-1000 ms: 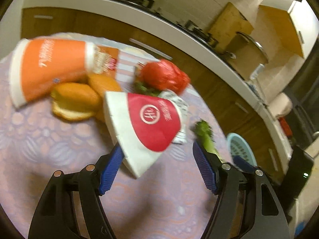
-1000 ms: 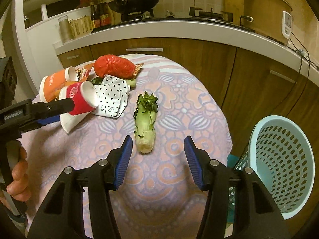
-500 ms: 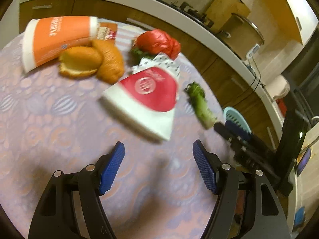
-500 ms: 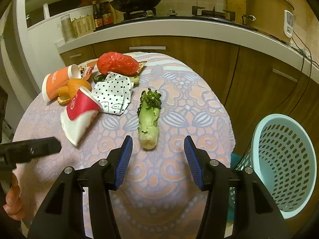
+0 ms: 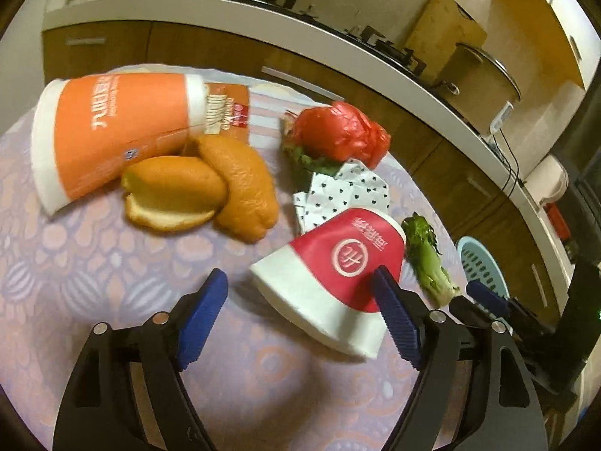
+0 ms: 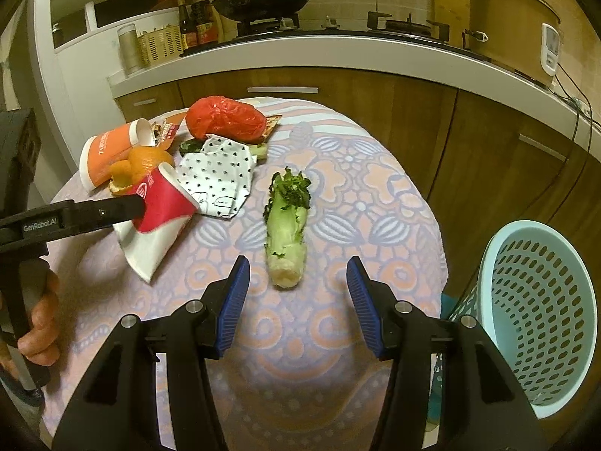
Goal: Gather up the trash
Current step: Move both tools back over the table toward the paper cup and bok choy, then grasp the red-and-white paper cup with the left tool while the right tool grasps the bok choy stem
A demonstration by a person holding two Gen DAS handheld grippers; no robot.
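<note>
A crushed red and white paper cup (image 5: 338,267) lies on its side on the patterned tablecloth (image 5: 94,263); it also shows in the right wrist view (image 6: 157,221). My left gripper (image 5: 300,312) is open around the cup's near end, jaws on either side. My right gripper (image 6: 296,297) is open and empty, just in front of the cut end of a green vegetable stalk (image 6: 287,225). Behind lie an orange paper cup (image 5: 109,131), orange peels (image 5: 210,191), a red plastic bag (image 5: 338,135) and a dotted white wrapper (image 5: 338,195).
A light blue perforated basket (image 6: 541,308) stands on the floor to the right of the table. A wooden kitchen counter (image 6: 338,56) with a wok and a rice cooker runs behind. The table edge curves near the basket.
My left gripper drew back from the red cup, then came forward again and now brackets it. The cup shifted on the cloth. My right gripper has barely moved.
</note>
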